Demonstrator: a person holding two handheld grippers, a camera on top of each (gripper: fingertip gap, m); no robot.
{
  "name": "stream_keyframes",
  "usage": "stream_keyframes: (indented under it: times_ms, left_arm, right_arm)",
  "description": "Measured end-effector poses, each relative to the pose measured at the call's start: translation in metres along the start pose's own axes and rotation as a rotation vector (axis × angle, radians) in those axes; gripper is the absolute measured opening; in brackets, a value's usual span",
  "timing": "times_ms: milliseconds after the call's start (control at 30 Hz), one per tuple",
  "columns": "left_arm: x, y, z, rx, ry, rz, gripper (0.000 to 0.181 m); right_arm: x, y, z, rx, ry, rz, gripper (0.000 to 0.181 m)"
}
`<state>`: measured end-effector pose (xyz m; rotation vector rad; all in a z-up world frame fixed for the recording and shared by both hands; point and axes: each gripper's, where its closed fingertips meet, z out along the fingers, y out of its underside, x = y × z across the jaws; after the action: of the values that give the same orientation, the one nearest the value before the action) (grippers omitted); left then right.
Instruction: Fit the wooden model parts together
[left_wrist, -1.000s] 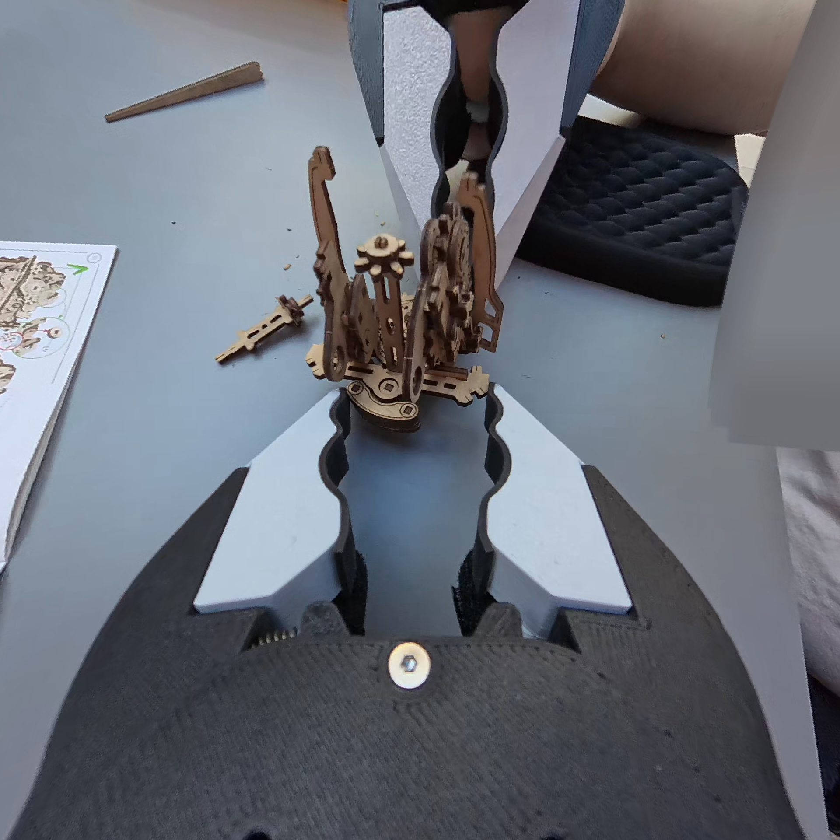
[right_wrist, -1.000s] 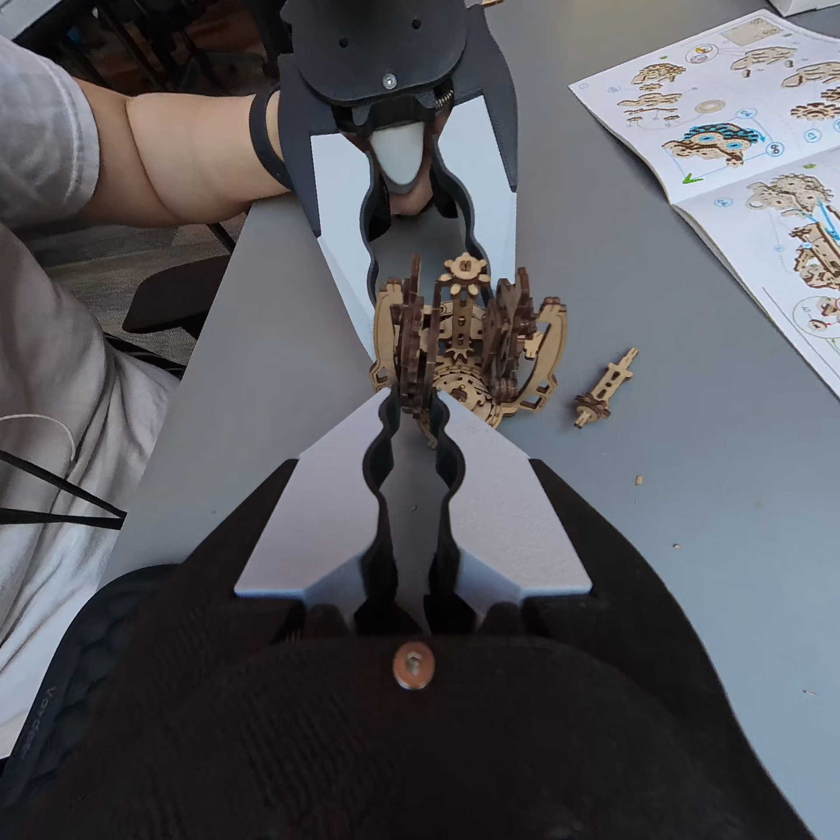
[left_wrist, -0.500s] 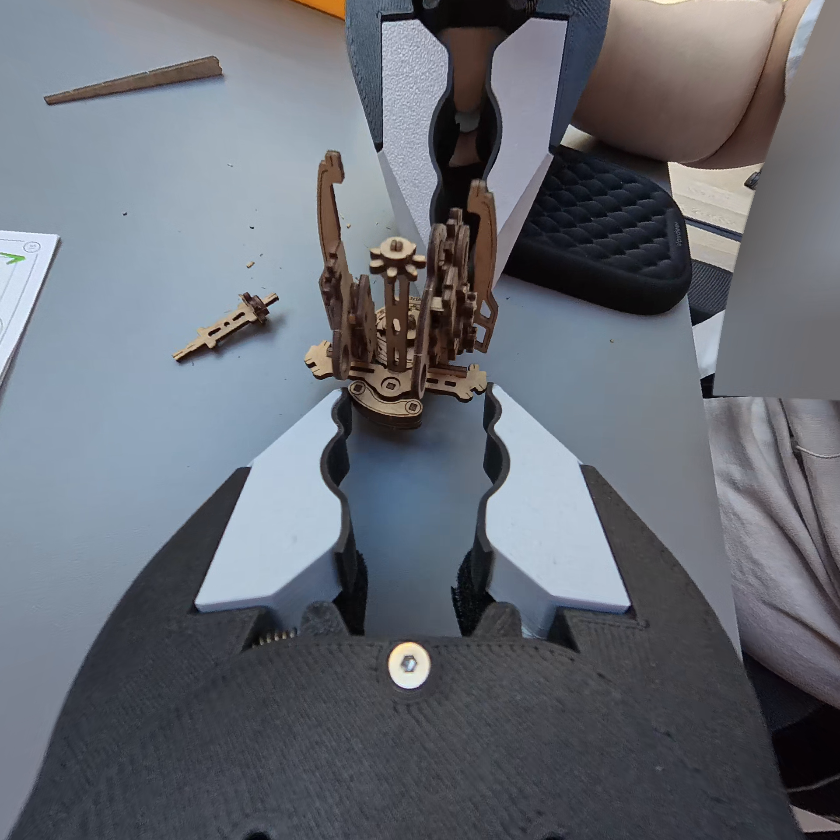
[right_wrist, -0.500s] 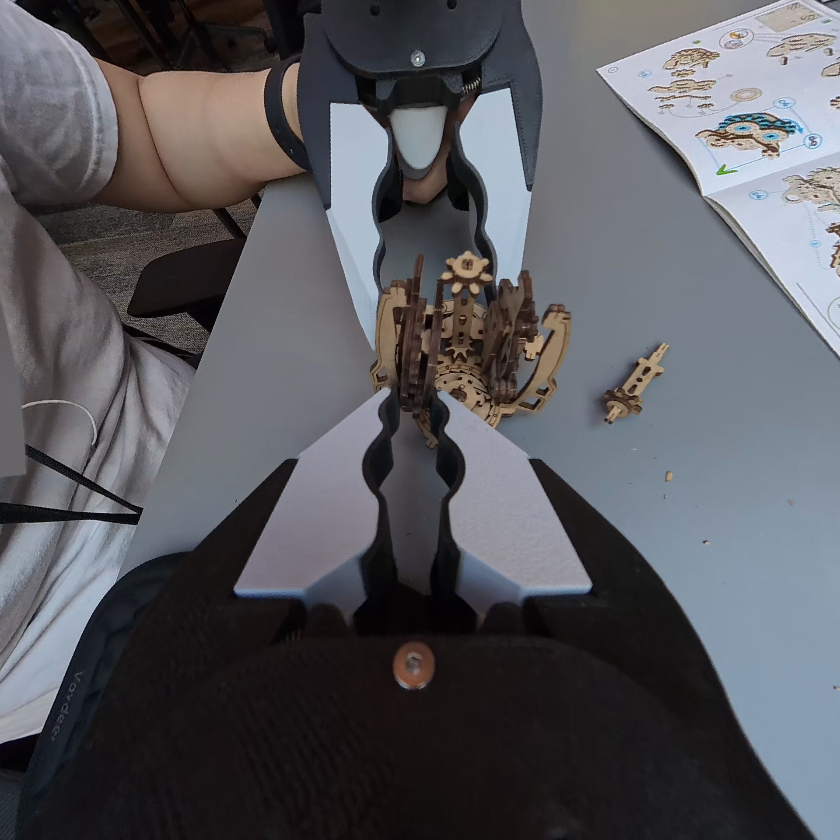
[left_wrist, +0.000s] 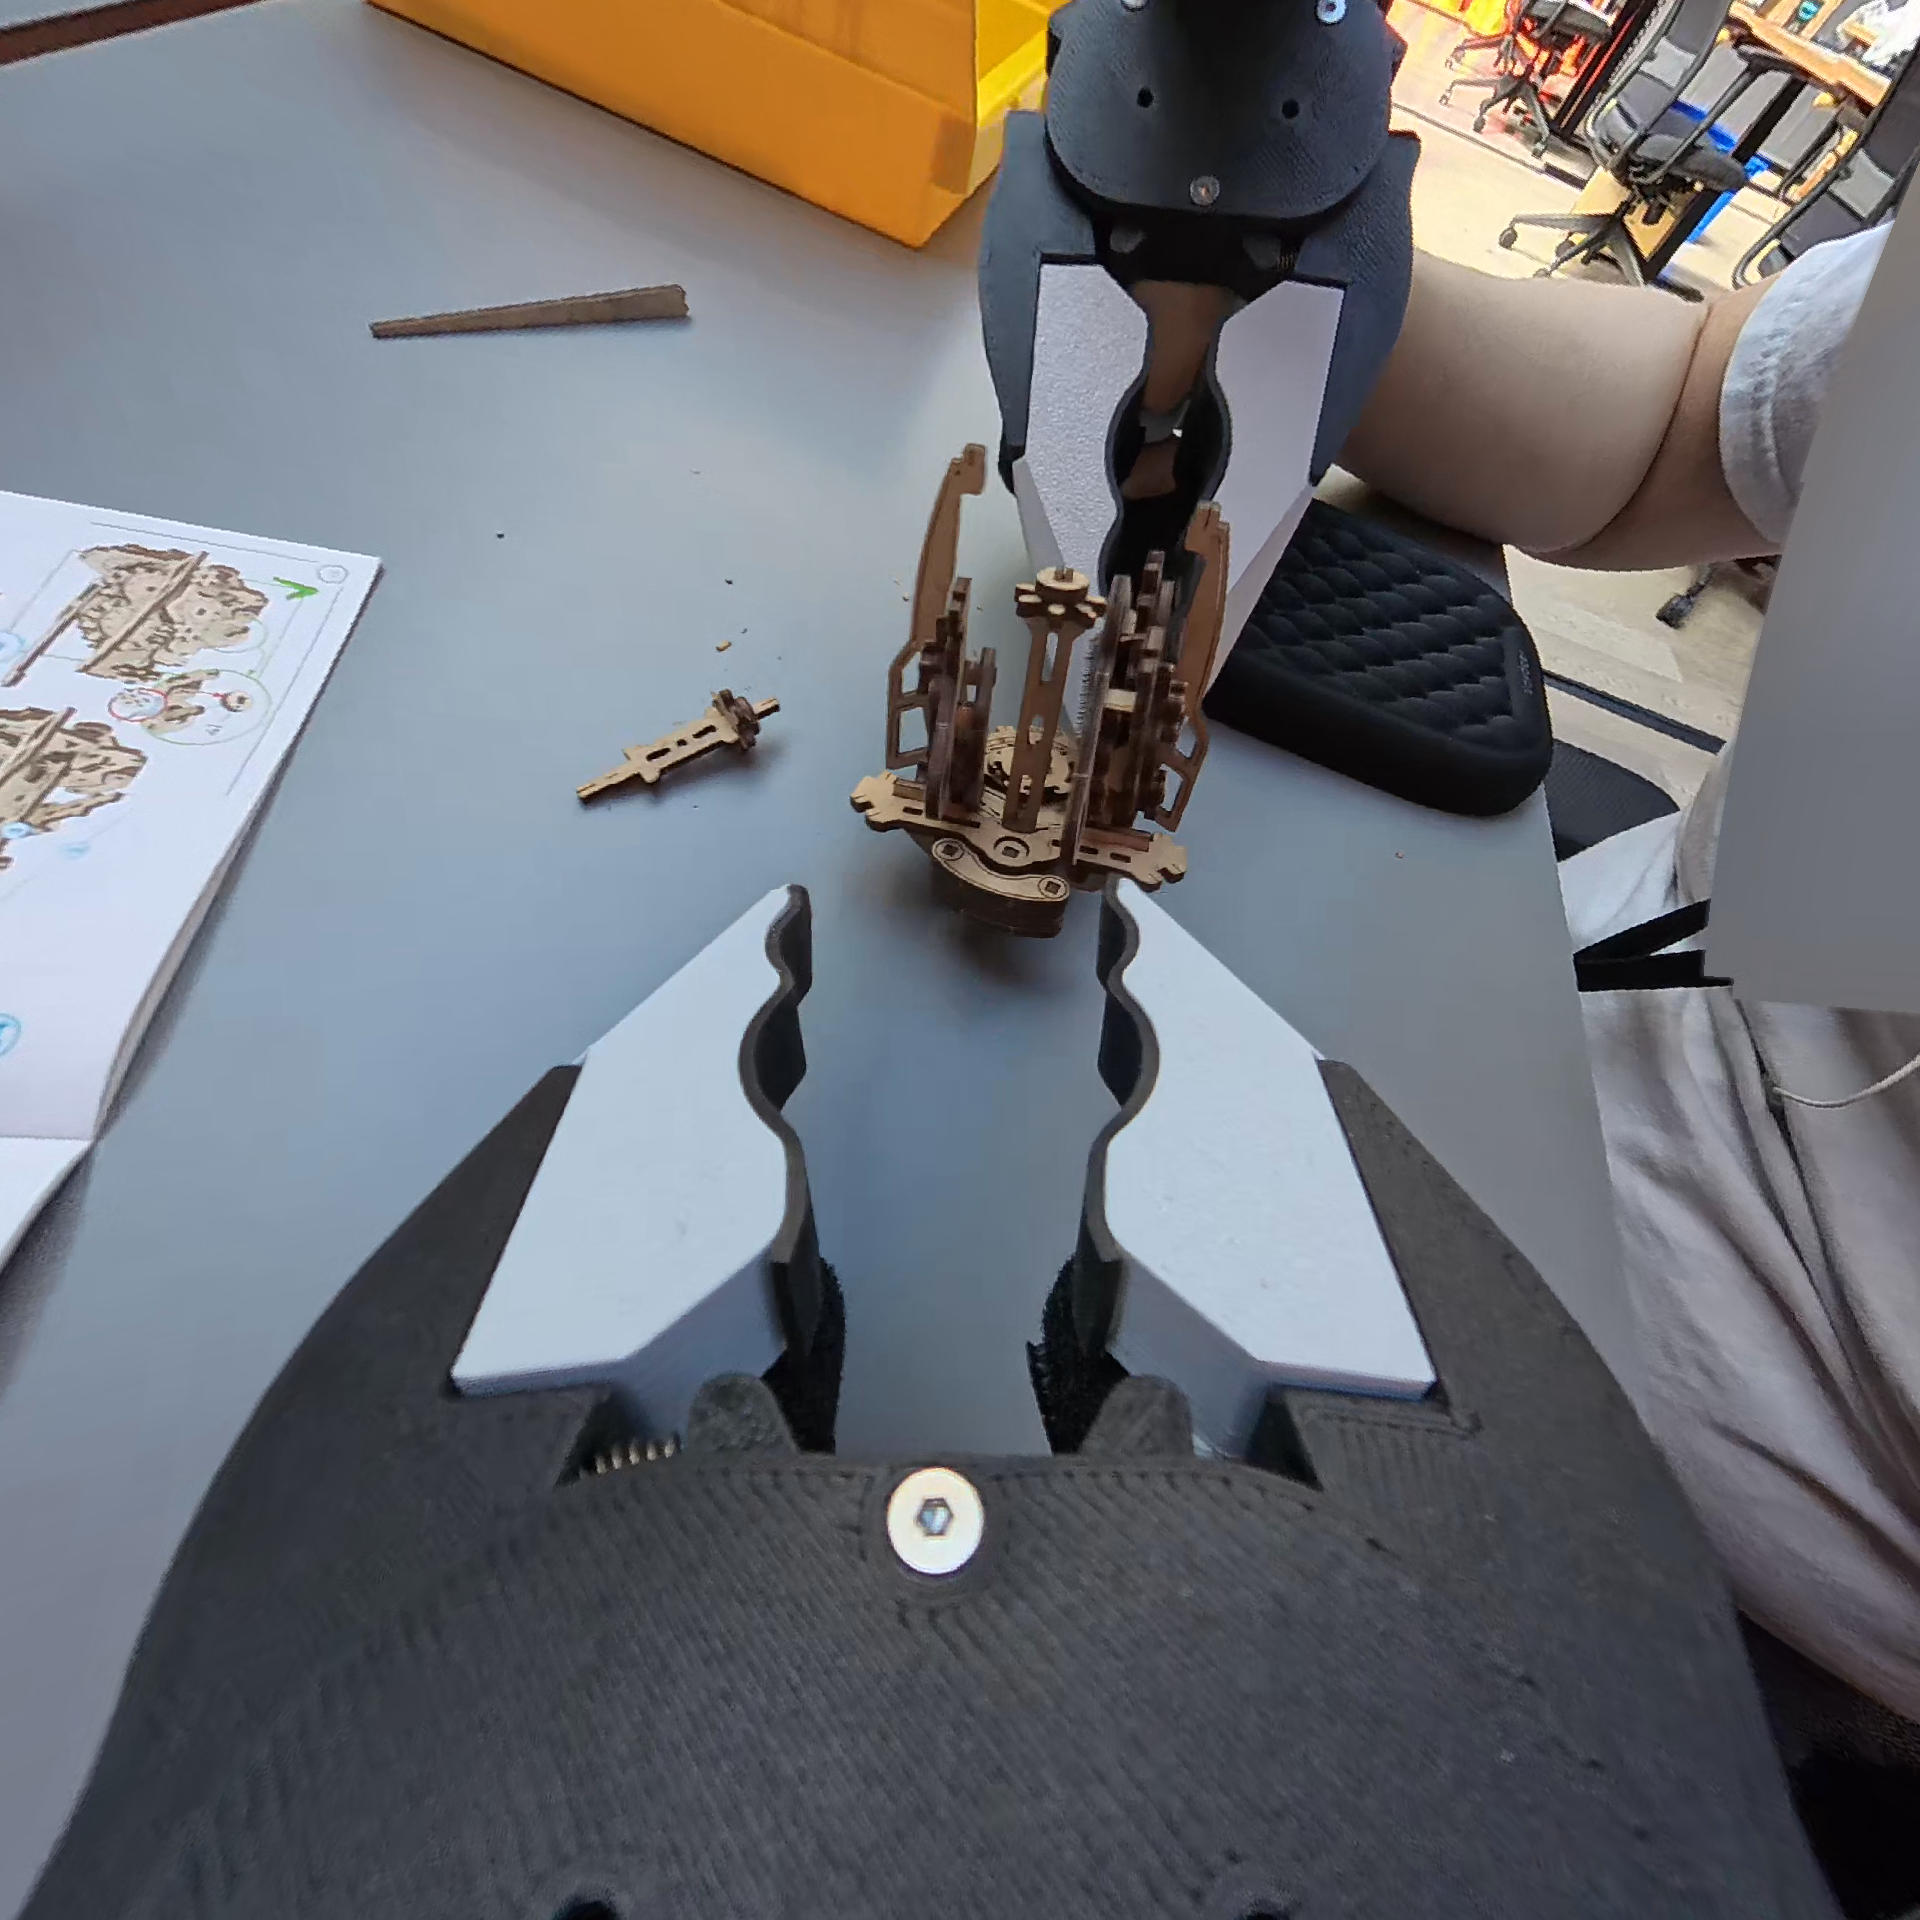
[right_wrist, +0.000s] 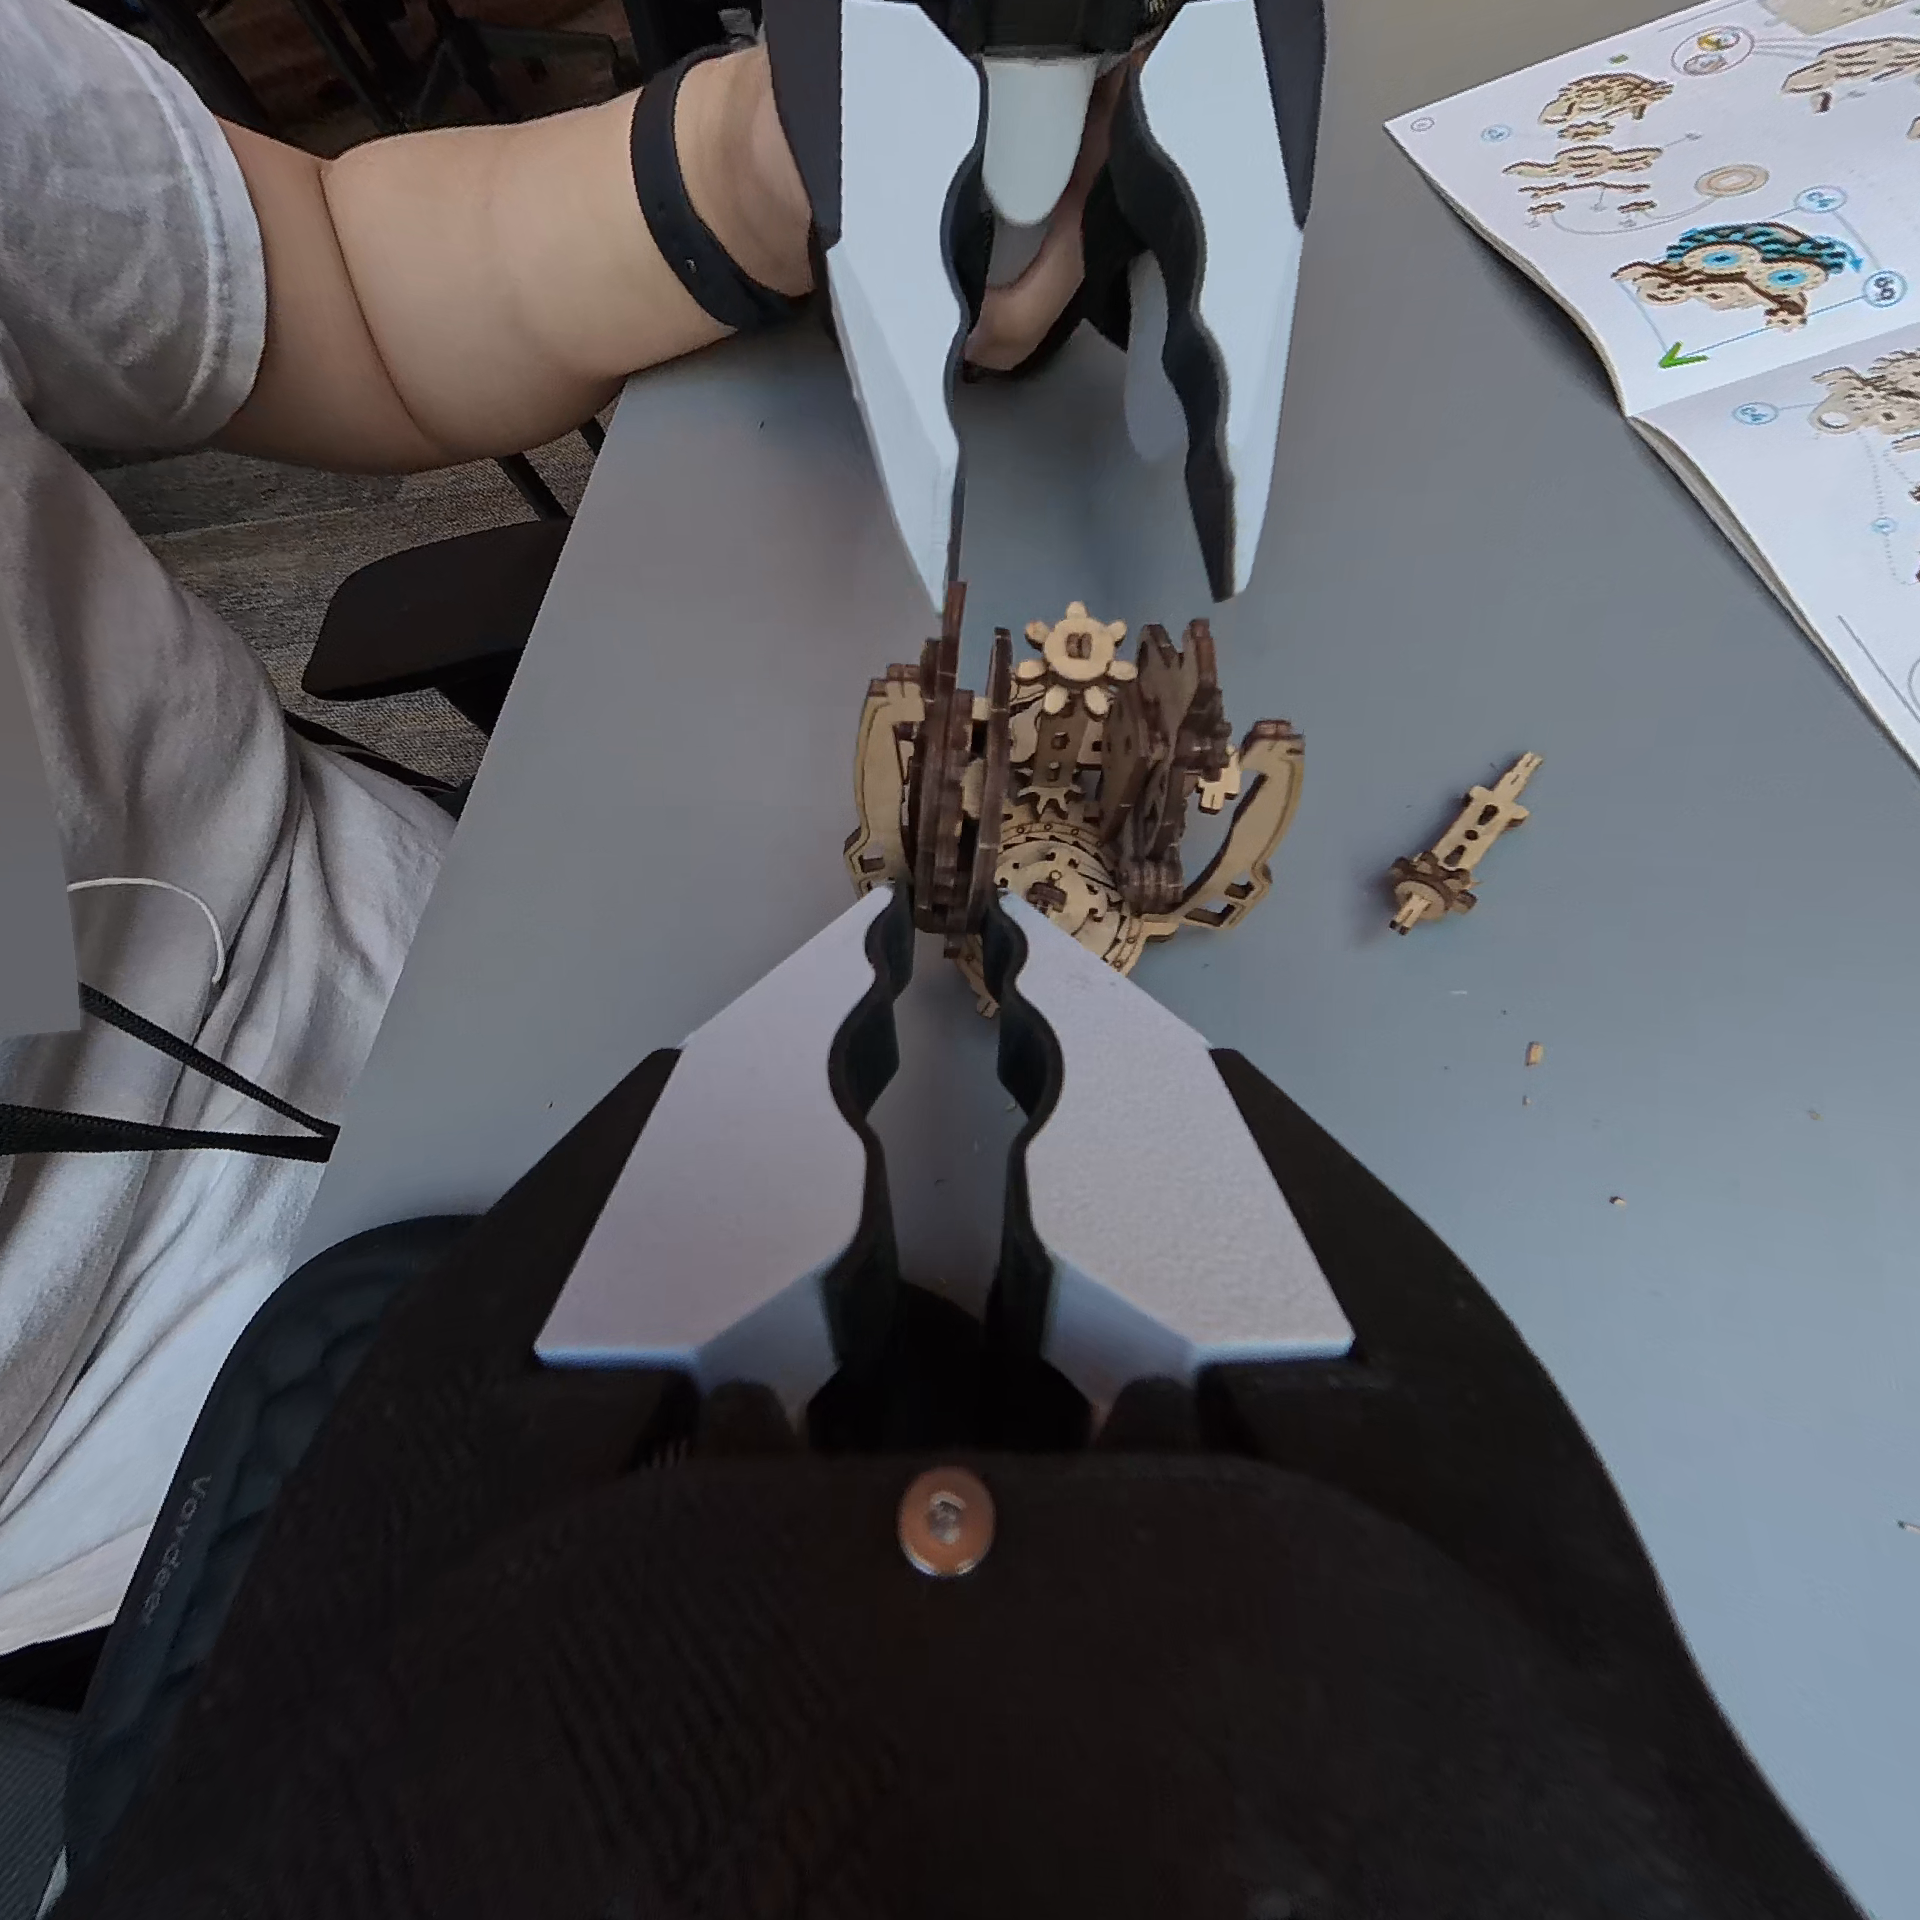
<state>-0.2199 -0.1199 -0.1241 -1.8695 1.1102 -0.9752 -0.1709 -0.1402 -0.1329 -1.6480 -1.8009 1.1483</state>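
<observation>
A wooden model (left_wrist: 1029, 748) of upright gears and curved arms on a round base stands on the grey table (left_wrist: 520, 499); it also shows in the right wrist view (right_wrist: 1081, 790). My right gripper (right_wrist: 948, 909) is shut on a dark gear disc at the model's side, and it also shows from the far side in the left wrist view (left_wrist: 1164, 520). My left gripper (left_wrist: 956, 909) is open and empty, its tips just short of the model's base. It also shows in the right wrist view (right_wrist: 1081, 587), beyond and above the model. A small loose wooden axle part (left_wrist: 681, 748) lies left of the model.
An open instruction booklet (left_wrist: 135, 727) lies at the left, a long wooden strip (left_wrist: 530, 312) farther back, and a yellow box (left_wrist: 779, 94) at the far edge. A black padded cushion (left_wrist: 1371, 665) and a person's arm (left_wrist: 1538, 416) are at the table's right edge. There is about 7 centimetres between the tips of the two grippers.
My left gripper has drawn back and risen; its open tips no longer flank the model's base. My right gripper has kept its hold on the gear disc.
</observation>
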Motion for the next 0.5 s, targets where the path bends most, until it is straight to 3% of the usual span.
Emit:
stream_keyframes:
  times_ms: [267,500]
  left_arm:
    - [-0.031,-0.001,-0.014,-0.004,-0.174,0.062,0.048]
    - [-0.051,-0.016,0.002,-0.125,-0.24,0.226,0.045]
  right_arm:
    - [-0.003,-0.003,-0.004,0.024,-0.024,0.01,0.017]
    - [-0.007,0.002,-0.017,-0.006,-0.071,0.005,0.023]
